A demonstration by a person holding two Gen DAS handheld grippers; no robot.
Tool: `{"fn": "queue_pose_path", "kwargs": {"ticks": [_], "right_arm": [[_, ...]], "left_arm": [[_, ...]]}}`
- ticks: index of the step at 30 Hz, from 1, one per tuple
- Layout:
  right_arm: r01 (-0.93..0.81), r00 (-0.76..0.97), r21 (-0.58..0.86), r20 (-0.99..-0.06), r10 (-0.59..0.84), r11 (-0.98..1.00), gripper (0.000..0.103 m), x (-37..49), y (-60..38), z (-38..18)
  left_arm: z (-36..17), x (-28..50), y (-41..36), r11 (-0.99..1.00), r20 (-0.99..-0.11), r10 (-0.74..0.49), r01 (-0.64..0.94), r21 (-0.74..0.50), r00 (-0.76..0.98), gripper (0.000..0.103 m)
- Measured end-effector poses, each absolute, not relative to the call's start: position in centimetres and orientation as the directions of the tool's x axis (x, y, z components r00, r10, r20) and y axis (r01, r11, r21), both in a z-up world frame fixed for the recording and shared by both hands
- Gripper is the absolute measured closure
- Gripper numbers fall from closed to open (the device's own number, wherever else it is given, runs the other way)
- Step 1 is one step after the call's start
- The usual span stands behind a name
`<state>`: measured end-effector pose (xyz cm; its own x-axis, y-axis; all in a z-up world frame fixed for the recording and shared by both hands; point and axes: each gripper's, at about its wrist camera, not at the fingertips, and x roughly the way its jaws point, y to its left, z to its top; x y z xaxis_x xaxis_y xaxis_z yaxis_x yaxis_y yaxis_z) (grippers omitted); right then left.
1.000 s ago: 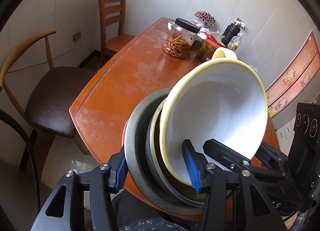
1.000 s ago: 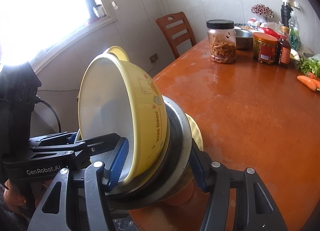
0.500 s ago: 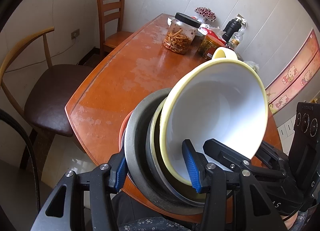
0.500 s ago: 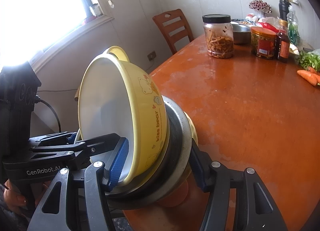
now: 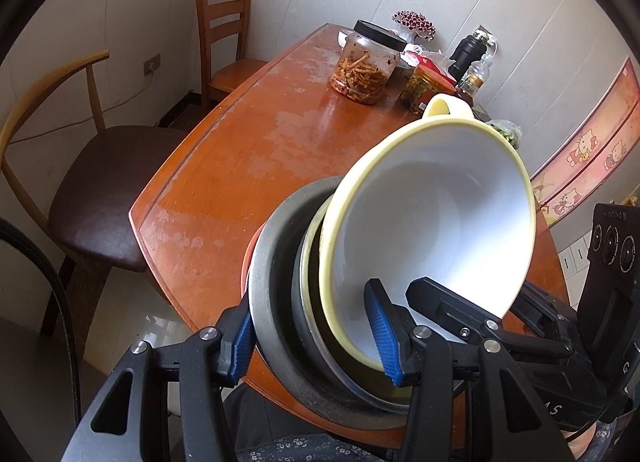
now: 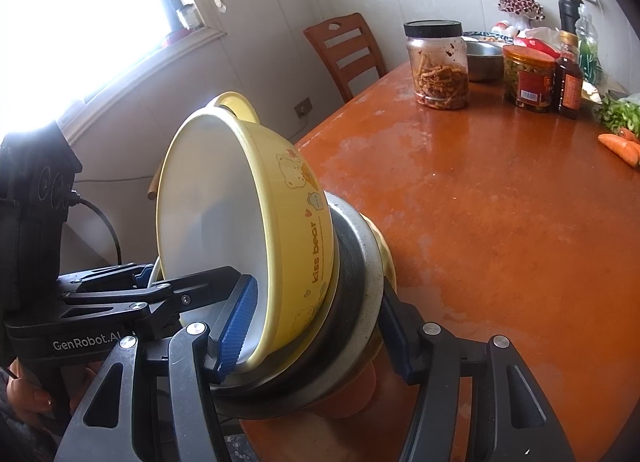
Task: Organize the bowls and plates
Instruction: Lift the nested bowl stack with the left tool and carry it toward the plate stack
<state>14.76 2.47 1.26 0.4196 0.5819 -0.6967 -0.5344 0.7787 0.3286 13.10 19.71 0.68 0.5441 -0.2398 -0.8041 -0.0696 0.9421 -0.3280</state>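
Observation:
A tilted stack hangs over the near edge of the orange-brown table (image 5: 248,158). On the stack's front is a yellow bowl (image 5: 440,230) (image 6: 296,238) with a white inside and "kiss bear" print. A dark dish and a grey metal plate (image 5: 264,270) (image 6: 366,262) sit behind it, with a yellow and an orange piece at the back. My left gripper (image 5: 310,334) is shut on the stack, one pad inside the bowl and one on the plate's back. From the other side my right gripper (image 6: 316,328) clamps it the same way.
At the table's far end stand a black-lidded jar (image 6: 440,66), a red-lidded jar (image 6: 528,78), a sauce bottle (image 6: 568,82) and a metal bowl (image 6: 482,58). Carrots (image 6: 620,146) and greens lie at the right. A brown-seated chair (image 5: 100,166) and a wooden chair (image 5: 228,22) flank the table.
Both grips and the stack's tilt are the same. The table and jars have drifted only slightly in the views.

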Motion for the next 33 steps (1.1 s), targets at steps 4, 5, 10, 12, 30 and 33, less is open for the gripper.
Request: {"fn": "queue_pose_path", "kwargs": {"ticks": [4, 5, 10, 12, 30, 33], "right_arm": [[-0.533, 0.422, 0.33, -0.695, 0.582, 0.779, 0.041, 14.8, 2.4, 1.2], [-0.533, 0.423, 0.328, -0.695, 0.582, 0.78, 0.041, 14.8, 2.4, 1.2], [-0.533, 0.429, 0.324, -0.693, 0.58, 0.782, 0.041, 14.6, 2.4, 1.2], [-0.531, 0.43, 0.324, -0.693, 0.579, 0.783, 0.041, 14.6, 2.4, 1.2], [-0.543, 0.488, 0.271, -0.668, 0.562, 0.794, 0.031, 14.0, 2.4, 2.3], [-0.545, 0.493, 0.26, -0.67, 0.555, 0.797, 0.031, 13.9, 2.3, 2.5]], "left_arm": [[0.7, 13.1, 19.7, 0.943, -0.802, -0.239, -0.067, -0.326, 0.548, 0.053], [0.7, 13.1, 19.7, 0.943, -0.801, -0.238, -0.067, -0.326, 0.549, 0.053], [0.6, 13.1, 19.7, 0.943, -0.8, -0.237, -0.067, -0.326, 0.551, 0.052], [0.6, 13.1, 19.7, 0.943, -0.799, -0.236, -0.066, -0.325, 0.552, 0.052], [1.2, 12.7, 19.8, 0.946, -0.791, -0.216, -0.078, -0.314, 0.573, 0.046], [1.3, 12.6, 19.9, 0.946, -0.792, -0.213, -0.081, -0.313, 0.572, 0.045]]}}
